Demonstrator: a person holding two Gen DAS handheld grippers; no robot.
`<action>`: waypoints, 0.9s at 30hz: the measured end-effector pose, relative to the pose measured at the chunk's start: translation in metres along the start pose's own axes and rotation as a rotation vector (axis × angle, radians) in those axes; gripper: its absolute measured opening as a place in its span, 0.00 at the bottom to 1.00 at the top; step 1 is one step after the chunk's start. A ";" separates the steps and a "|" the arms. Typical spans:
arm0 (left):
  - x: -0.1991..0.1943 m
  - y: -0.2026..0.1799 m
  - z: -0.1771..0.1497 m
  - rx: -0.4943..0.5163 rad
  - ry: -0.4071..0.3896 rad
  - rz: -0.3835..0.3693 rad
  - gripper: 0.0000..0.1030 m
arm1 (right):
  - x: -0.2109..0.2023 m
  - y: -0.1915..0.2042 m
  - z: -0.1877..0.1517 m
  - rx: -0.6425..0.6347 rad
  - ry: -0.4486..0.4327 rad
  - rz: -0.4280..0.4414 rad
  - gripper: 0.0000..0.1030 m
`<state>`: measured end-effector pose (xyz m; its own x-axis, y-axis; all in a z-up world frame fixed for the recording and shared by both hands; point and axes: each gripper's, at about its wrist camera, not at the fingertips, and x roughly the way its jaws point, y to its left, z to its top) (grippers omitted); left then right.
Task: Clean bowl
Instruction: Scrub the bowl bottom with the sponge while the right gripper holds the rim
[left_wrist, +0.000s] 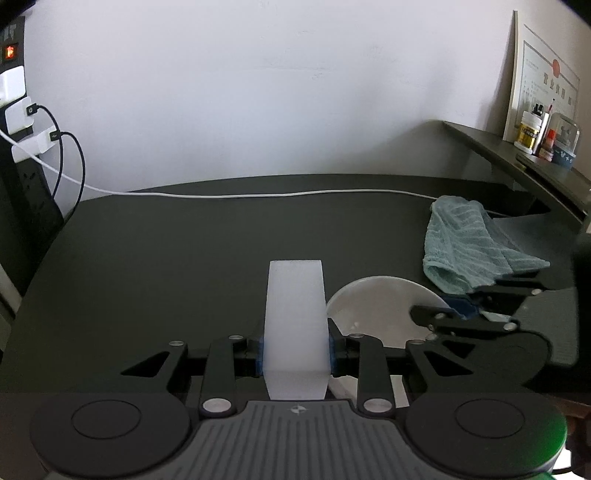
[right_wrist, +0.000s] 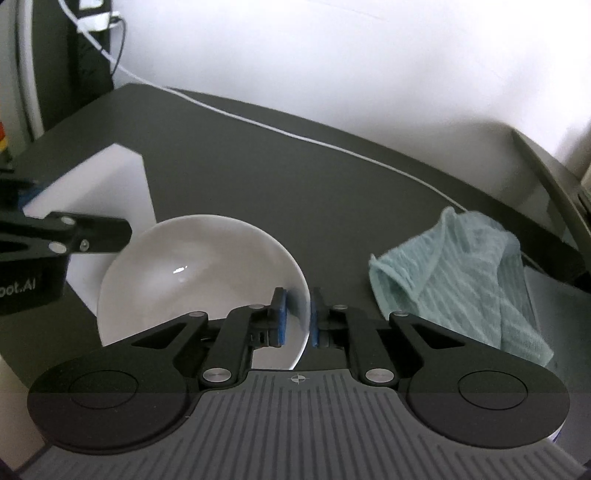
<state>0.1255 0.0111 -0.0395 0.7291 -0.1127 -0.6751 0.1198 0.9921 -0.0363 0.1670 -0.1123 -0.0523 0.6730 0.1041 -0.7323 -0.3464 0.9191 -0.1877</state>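
Observation:
My left gripper (left_wrist: 295, 347) is shut on a white sponge block (left_wrist: 295, 306) that sticks out forward between the pads. The same block (right_wrist: 110, 184) shows at the left of the right wrist view, behind a left finger (right_wrist: 92, 232). A white bowl (right_wrist: 199, 273) sits tilted, its inside facing the block, and it looks empty and glossy. My right gripper (right_wrist: 297, 317) is shut on the bowl's right rim, one pad inside and one outside. In the left wrist view the bowl (left_wrist: 376, 306) lies just right of the block, with the right gripper (left_wrist: 465, 306) at its far edge.
A crumpled teal towel (right_wrist: 461, 273) lies on the dark table (left_wrist: 184, 240) right of the bowl. A white cable (left_wrist: 295, 194) runs along the back edge to chargers on a power strip (left_wrist: 22, 122). A raised shelf (left_wrist: 517, 155) at the right carries small bottles and a framed certificate.

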 end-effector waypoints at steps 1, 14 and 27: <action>0.001 0.000 0.000 0.001 -0.001 0.005 0.27 | -0.003 0.003 -0.002 -0.021 -0.001 -0.001 0.11; 0.008 0.002 0.005 -0.002 -0.020 0.043 0.28 | -0.031 -0.029 -0.011 0.261 0.038 0.134 0.41; -0.005 0.000 -0.001 0.003 0.012 -0.012 0.27 | 0.001 -0.001 0.005 0.041 0.009 -0.035 0.14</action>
<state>0.1215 0.0121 -0.0369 0.7193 -0.1237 -0.6836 0.1300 0.9906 -0.0425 0.1712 -0.1109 -0.0495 0.6785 0.0687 -0.7314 -0.2954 0.9371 -0.1860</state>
